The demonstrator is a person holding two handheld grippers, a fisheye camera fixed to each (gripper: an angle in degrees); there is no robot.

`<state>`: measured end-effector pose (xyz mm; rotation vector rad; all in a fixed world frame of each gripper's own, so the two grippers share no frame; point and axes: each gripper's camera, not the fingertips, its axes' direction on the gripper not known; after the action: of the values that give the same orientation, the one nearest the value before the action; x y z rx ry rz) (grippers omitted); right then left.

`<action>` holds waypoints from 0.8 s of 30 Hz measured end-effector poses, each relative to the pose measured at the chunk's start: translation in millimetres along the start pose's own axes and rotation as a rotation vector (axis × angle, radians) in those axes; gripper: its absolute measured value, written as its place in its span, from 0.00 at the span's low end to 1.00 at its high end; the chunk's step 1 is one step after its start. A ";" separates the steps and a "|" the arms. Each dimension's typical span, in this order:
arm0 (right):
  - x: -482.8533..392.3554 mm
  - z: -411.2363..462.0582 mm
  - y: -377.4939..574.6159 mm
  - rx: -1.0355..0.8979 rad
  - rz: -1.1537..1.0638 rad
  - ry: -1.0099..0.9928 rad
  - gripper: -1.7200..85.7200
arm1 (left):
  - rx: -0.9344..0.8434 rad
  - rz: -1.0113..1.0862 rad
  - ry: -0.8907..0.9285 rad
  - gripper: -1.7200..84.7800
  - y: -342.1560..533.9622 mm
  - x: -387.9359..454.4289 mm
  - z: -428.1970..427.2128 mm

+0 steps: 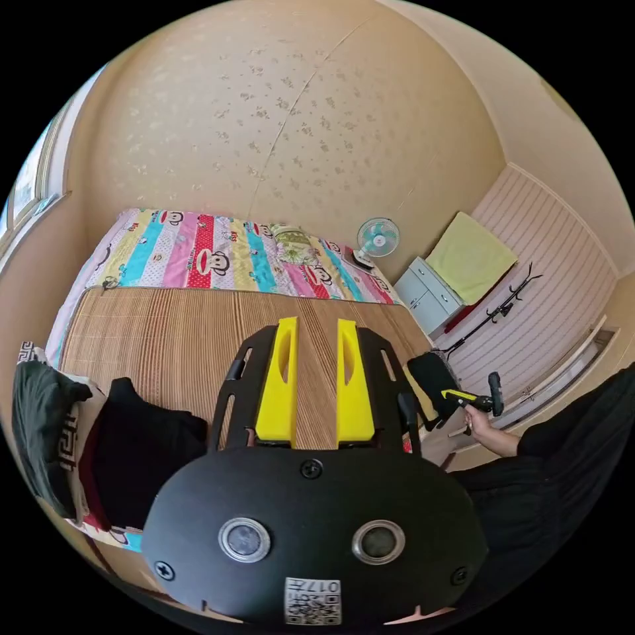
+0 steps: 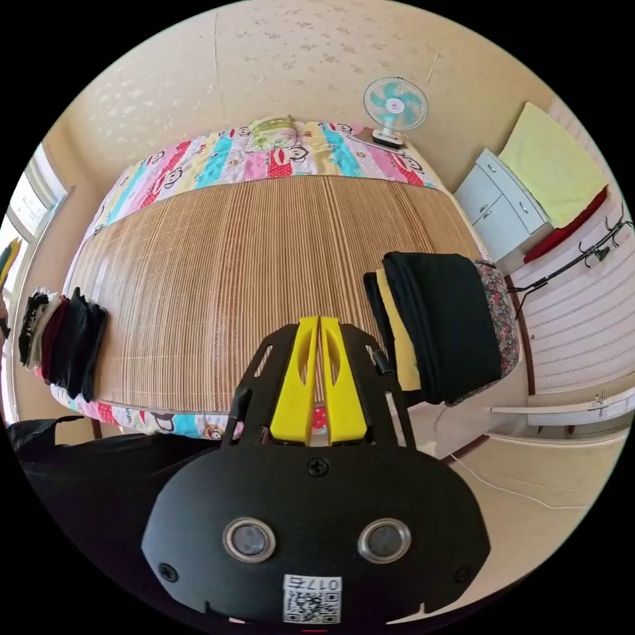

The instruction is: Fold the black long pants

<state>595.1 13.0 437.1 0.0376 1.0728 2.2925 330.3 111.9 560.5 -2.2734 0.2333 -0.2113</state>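
Observation:
A folded black garment (image 2: 450, 317) tops a stack at the right edge of the bed, over a yellow layer (image 2: 397, 331) and a floral piece (image 2: 497, 311); whether it is the long pants I cannot tell. My right gripper (image 2: 319, 323) hovers above the bamboo mat (image 2: 251, 264) just left of that stack, its yellow jaws pressed together with nothing between them. My left gripper (image 1: 316, 325) is open over the bamboo mat (image 1: 165, 331), holding nothing. In the left gripper view a hand holds the right gripper (image 1: 473, 399) beside the black garment (image 1: 433, 377).
A second pile of folded dark clothes (image 2: 66, 337) (image 1: 132, 443) lies on the bed's left edge. A cartoon-striped sheet (image 2: 218, 162), a small pillow (image 2: 271, 132) and a fan (image 2: 395, 106) sit along the far wall. A grey cabinet (image 2: 499, 211) and coat rack (image 2: 582, 254) stand right.

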 end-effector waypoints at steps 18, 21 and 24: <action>198.2 117.3 75.7 -0.240 0.491 -0.043 0.11 | -0.159 -0.239 0.434 0.11 48.7 168.9 195.5; 190.7 155.7 103.0 -0.362 0.488 -0.071 0.09 | -0.157 -0.286 0.393 0.11 59.4 161.5 196.8; 180.4 146.3 120.1 -0.321 0.507 -0.072 0.06 | -0.126 -0.338 0.366 0.11 73.4 148.3 191.4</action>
<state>425.5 150.4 581.0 0.2910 0.6996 2.8674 510.4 168.6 392.0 -2.3749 0.0483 -0.8126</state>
